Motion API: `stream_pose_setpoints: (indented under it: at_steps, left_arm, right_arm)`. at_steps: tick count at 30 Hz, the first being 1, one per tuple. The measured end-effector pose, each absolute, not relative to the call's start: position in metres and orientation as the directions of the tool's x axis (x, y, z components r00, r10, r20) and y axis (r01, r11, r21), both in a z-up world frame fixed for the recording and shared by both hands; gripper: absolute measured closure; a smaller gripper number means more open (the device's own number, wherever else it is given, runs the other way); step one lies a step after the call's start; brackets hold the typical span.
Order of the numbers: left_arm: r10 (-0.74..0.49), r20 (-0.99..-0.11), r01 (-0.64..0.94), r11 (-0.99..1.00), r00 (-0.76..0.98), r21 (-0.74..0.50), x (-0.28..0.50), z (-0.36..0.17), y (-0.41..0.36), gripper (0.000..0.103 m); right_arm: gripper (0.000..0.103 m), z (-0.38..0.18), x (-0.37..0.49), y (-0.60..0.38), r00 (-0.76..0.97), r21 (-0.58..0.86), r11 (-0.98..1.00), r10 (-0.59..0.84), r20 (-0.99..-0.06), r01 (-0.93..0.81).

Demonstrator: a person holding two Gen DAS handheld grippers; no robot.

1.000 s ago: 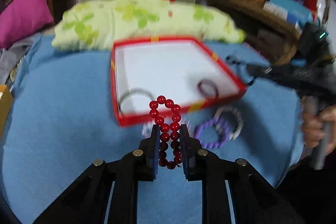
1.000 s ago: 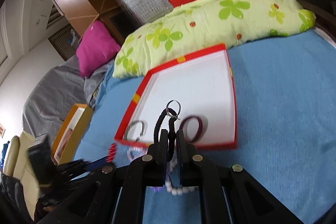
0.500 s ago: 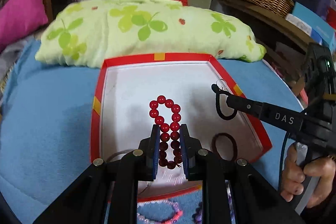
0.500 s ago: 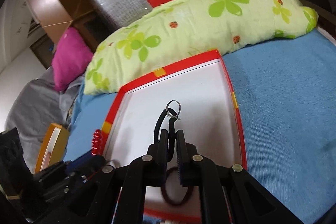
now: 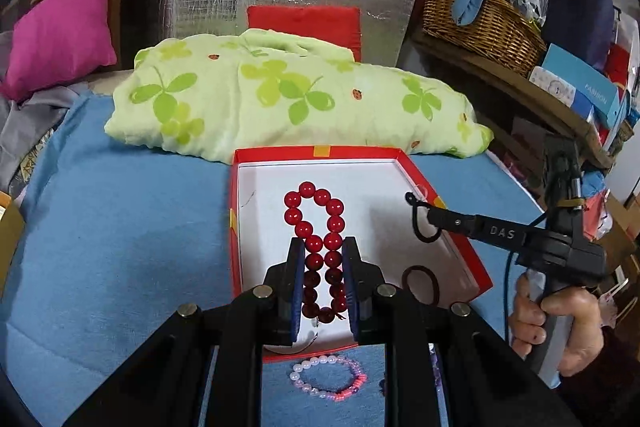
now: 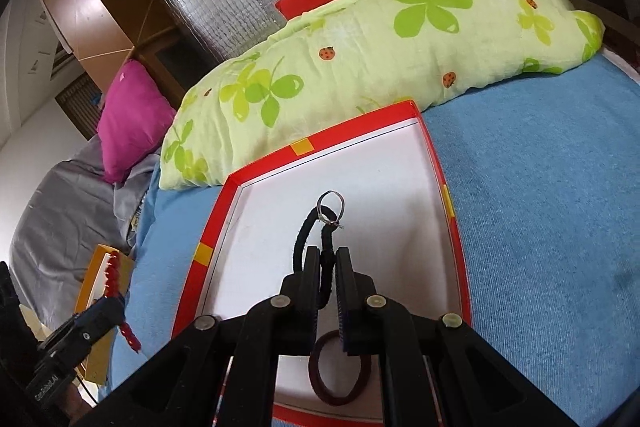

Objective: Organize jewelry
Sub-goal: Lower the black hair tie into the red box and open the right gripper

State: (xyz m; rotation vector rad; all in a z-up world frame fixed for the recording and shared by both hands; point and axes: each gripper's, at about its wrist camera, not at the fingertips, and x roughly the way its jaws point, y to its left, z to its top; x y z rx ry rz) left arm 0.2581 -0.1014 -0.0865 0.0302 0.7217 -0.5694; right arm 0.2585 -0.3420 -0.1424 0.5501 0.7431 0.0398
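Two things are held over the red box at once. The red bead bracelet is pinched by the left gripper above the white floor of the box. The black hair tie, with a small metal ring on it, is squeezed tight by the right gripper nearer the box's right edge.

To do this step well, each thing should probably be lowered close to the white floor before it is let go, so nothing bounces out. A bare spot should be picked. A dark red hair tie already lies by the near right corner, and should not be covered.

A pink and white bead bracelet is left on the blue blanket, just outside the near edge. A green flowered pillow is pressed against the far edge, so little room is left there.
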Motion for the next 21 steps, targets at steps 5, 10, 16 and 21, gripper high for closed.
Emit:
stream_pose_setpoints:
  at_steps: [5,10,16,21]
  left_arm:
    - [-0.442,-0.666,0.502,0.857,0.600,-0.116,0.266,-0.100,-0.118,0.084]
    - [-0.450,-0.668,0.501,0.856,0.593,-0.132,0.269,-0.100,-0.120,0.084]
    - [-0.460,-0.672,0.545,0.832,0.580,-0.100,0.239,-0.097,-0.113,0.083]
    - [-0.437,-0.698,0.545,0.834,0.568,-0.079,0.222,-0.103,-0.098,0.083]
  right_arm:
    - [0.095,-0.143,0.257,-0.339,0.739,0.467,0.869,0.206,-0.641,0.163]
    - [0.095,-0.142,0.259,-0.340,0.738,0.464,0.870,0.203,-0.643,0.165]
    - [0.095,-0.142,0.261,-0.349,0.740,0.460,0.871,0.195,-0.643,0.170]
    - [0.095,-0.154,0.263,-0.352,0.708,0.455,0.863,0.180,-0.683,0.220]
